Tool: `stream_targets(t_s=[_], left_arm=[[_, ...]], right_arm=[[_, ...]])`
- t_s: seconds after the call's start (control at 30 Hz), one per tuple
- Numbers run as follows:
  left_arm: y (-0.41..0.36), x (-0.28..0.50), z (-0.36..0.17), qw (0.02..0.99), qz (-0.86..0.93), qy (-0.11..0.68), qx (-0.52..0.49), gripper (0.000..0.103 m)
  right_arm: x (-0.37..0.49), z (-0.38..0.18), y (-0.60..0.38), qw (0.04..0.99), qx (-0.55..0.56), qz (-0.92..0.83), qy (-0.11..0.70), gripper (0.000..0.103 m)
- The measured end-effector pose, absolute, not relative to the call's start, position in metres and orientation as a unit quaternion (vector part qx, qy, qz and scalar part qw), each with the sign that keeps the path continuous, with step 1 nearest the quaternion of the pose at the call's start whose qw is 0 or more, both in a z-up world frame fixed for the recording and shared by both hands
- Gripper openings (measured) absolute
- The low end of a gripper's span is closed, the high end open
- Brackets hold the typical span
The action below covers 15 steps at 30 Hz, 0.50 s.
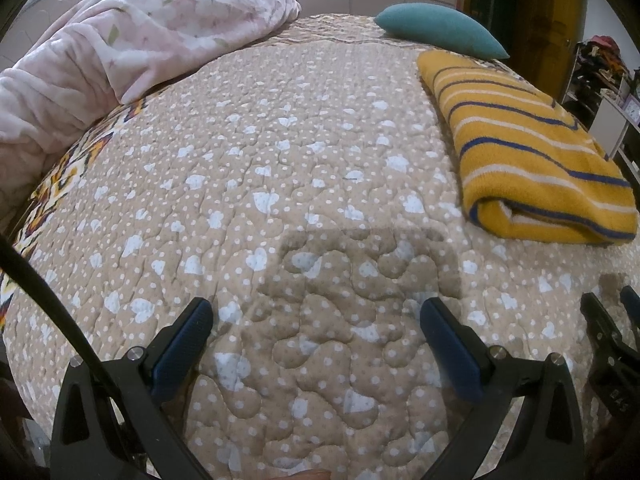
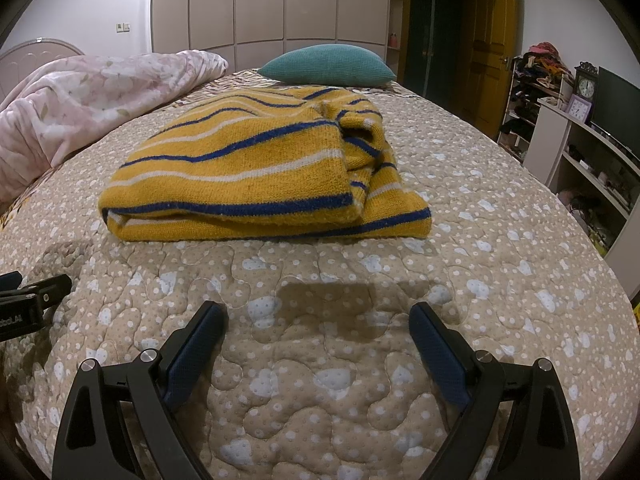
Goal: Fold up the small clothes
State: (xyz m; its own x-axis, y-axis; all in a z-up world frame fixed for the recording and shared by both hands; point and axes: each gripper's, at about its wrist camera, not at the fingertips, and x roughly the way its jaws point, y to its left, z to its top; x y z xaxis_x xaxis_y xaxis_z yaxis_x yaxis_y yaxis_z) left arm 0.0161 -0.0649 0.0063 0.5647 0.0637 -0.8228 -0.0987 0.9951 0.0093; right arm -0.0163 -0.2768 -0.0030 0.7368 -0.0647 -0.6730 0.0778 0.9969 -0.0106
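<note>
A yellow knitted sweater (image 2: 256,176) with blue and white stripes lies folded on the beige quilted bedspread (image 2: 360,360). In the left wrist view the sweater (image 1: 532,148) is at the right. My right gripper (image 2: 318,312) is open and empty, low over the quilt just in front of the sweater's near edge. My left gripper (image 1: 316,312) is also open and empty, over bare quilt to the left of the sweater. The right gripper's tips (image 1: 612,308) show at the right edge of the left wrist view, and the left gripper's tip (image 2: 36,292) at the left edge of the right wrist view.
A teal pillow (image 2: 328,64) lies behind the sweater. A pink floral blanket (image 1: 120,52) is bunched at the far left of the bed. White shelves (image 2: 580,148) with clocks and a screen stand to the right, wardrobes and a wooden door (image 2: 488,48) behind.
</note>
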Motion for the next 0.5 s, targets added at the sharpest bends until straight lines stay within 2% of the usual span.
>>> stream_targets(t_s=[0.5], left_arm=[[-0.0631,0.0172,0.0072,0.871,0.039,0.490,-0.027,0.103]], right_arm=[[-0.0163,-0.0032,-0.2771,0.932,0.009,-0.038,0.360,0.096]])
